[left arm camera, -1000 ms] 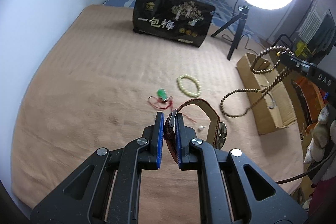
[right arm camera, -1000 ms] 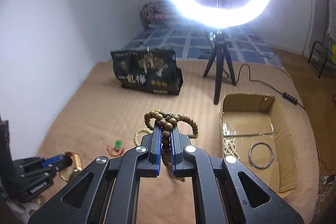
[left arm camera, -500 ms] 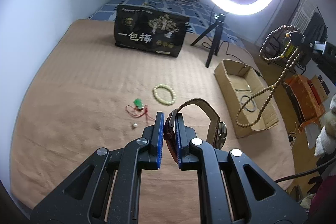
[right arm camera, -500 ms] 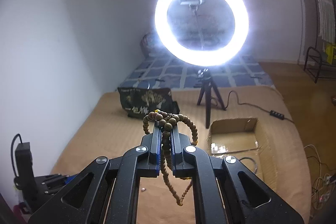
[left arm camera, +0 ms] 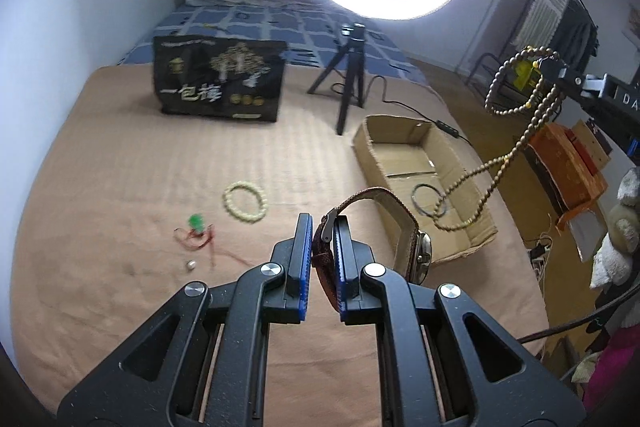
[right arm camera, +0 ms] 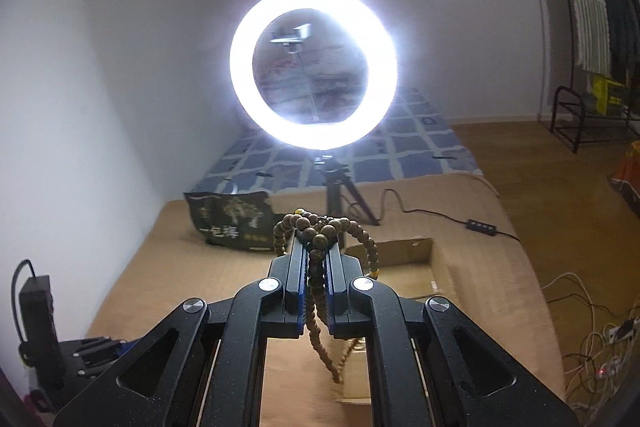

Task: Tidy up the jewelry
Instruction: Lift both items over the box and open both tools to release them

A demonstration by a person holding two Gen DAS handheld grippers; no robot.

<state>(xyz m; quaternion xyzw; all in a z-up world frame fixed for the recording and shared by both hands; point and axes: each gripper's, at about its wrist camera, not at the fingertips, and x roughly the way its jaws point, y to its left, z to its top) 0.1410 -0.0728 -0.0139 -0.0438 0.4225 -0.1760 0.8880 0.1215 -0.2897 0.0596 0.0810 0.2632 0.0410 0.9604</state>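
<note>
While both loads went up off the blanket (left arm camera: 120, 187), the left gripper (left arm camera: 323, 227) stayed pinched on the watch (left arm camera: 404, 231) strap and the right gripper (right arm camera: 316, 247) stayed clamped on the wooden bead strand (left arm camera: 516, 143). Beads, dragging on the blanket a second earlier, now hung at right of the left view, low loop over the cardboard box (left arm camera: 400, 131). Watch sat centre frame, box edge behind it. Probably drop-off next; the pale bracelet (left arm camera: 245, 202) and red-cord pendant (left arm camera: 196, 227) were still out.

Cloth, card, wood and matt plastic

The blanket (left arm camera: 120, 187) is soft ribbed cloth; the cardboard box (left arm camera: 404, 131) is matt; the bead strand (right arm camera: 316, 259) looks like dull wood; the watch (left arm camera: 416, 247) has a woven strap and shiny metal case.
</note>
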